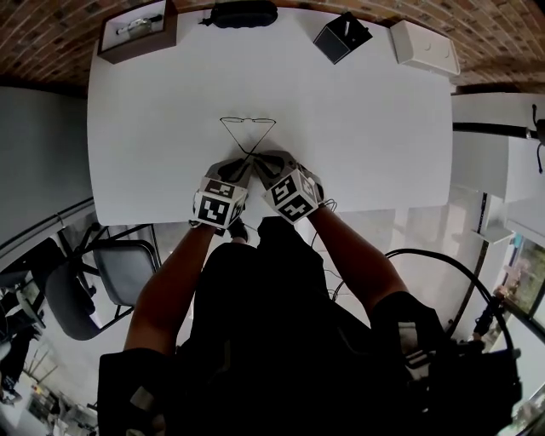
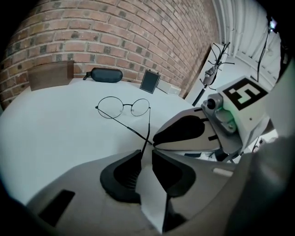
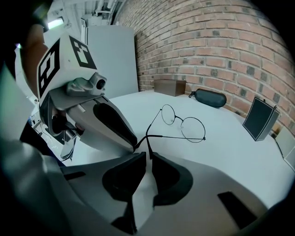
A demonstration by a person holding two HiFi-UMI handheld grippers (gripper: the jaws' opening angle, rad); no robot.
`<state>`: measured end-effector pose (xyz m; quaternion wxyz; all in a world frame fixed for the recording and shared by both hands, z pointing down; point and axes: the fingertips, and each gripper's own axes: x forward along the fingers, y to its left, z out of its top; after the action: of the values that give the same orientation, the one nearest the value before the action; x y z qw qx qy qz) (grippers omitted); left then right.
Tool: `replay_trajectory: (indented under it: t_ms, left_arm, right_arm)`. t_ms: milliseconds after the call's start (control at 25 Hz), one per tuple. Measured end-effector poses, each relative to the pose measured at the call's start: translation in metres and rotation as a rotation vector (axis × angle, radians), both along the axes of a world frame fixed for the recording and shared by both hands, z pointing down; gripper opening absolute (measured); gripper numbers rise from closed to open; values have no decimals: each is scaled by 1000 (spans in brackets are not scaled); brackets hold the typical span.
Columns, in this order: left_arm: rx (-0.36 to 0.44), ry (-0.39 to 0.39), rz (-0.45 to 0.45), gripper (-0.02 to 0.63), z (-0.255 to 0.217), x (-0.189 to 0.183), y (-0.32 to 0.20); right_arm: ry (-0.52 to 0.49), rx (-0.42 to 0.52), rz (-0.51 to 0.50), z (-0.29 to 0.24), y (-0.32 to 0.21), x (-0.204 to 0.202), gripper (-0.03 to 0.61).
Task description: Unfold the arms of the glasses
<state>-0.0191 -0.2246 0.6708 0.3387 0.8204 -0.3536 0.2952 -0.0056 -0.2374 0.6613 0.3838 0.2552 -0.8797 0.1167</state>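
Two thin arms (image 2: 124, 125) of the glasses (image 1: 248, 121) cross just before my claws; the frame rests on the white table (image 1: 366, 145), on my side of the black glasses case (image 1: 243, 14). My right claw (image 3: 149, 156) pinches one ear tip (image 3: 149, 148); my left claw (image 2: 146, 152) stands slightly apart around the other, not pressing. I'd swing each tip outward gently so the frame doesn't drag. Which arm lies on top I cannot tell.

head view: glasses (image 1: 248, 122) arm tips hidden | box (image 1: 140, 46) contents indistinct
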Motion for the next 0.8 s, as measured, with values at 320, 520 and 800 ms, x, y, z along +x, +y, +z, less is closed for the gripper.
replay_trajectory:
  t_ms: [320, 520, 800]
  left_arm:
    - [34, 122, -201, 74, -33, -22, -26]
    - [75, 73, -211, 85, -38, -27, -48]
    - [85, 21, -238, 120, -36, -23, -65]
  right_arm:
    - [-169, -164, 229, -16, -11, 10, 25]
    - [-198, -116, 275, -36, -24, 5, 38]
    - [-255, -219, 517, -29, -37, 9, 126]
